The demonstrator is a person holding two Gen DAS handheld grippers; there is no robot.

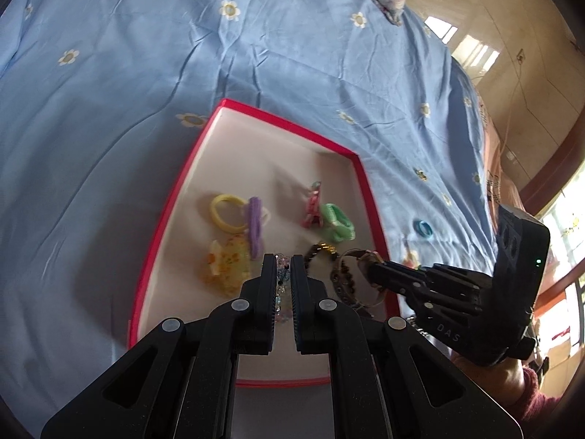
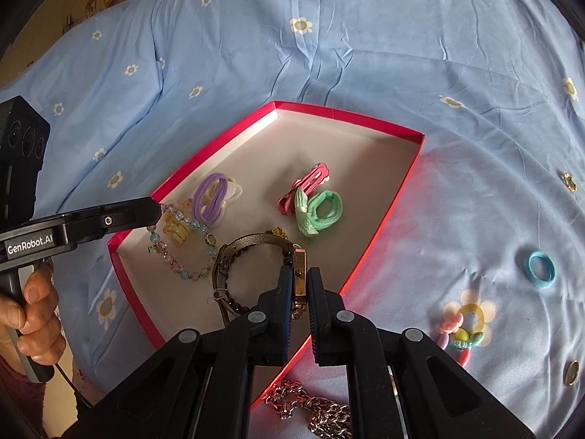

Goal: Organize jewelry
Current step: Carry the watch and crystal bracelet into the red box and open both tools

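Note:
A red box (image 2: 347,113) with a white inside lies on a blue flowered bedsheet (image 2: 365,36). My left gripper (image 1: 284,267) is shut on a pastel bead bracelet (image 2: 182,274), which hangs from its tip over the box's near left corner. My right gripper (image 2: 299,274) is shut on the gold case of a watch (image 2: 256,239), its mesh band looping over the box floor. Inside lie purple and yellow hair ties (image 2: 210,197), a pink clip (image 2: 310,179), a green hair tie (image 2: 323,212), a clear yellow claw clip (image 1: 228,263) and a dark bead bracelet (image 1: 321,250).
On the sheet right of the box lie a blue hair tie (image 2: 539,270), a pastel toy-like trinket (image 2: 462,329) and two small gold pieces (image 2: 569,182). A silver chain (image 2: 310,409) lies at the box's near corner. A hand (image 2: 36,314) grips the left handle. Wooden floor (image 1: 530,84) lies beyond the bed.

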